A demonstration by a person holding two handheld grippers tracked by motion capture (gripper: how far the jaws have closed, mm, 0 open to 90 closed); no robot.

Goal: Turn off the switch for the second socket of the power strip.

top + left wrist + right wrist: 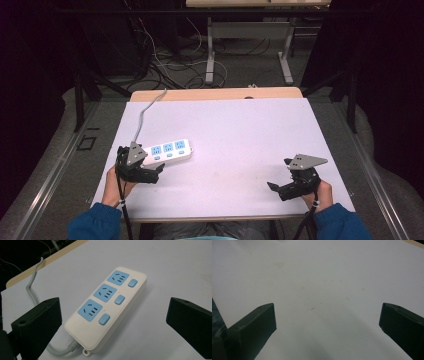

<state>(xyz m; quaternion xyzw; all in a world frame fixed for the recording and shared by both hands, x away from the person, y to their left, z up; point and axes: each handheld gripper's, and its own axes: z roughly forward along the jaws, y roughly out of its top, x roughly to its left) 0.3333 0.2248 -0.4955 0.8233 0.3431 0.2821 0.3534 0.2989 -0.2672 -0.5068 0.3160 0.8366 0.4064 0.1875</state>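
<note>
While our left gripper (112, 327) hovers spread around the cord end of the power strip (106, 308) lying ungrasped on the table (240, 130), our right gripper (327, 332) waits spread, well apart.

Power strip (168, 151) lies on the table's (240, 130) left half, cord (141, 117) running back off the far edge. Left gripper (159, 170) sits at the strip's near-left end, jaws either side of it. Right gripper (273, 186) near the front right, well apart.
</note>
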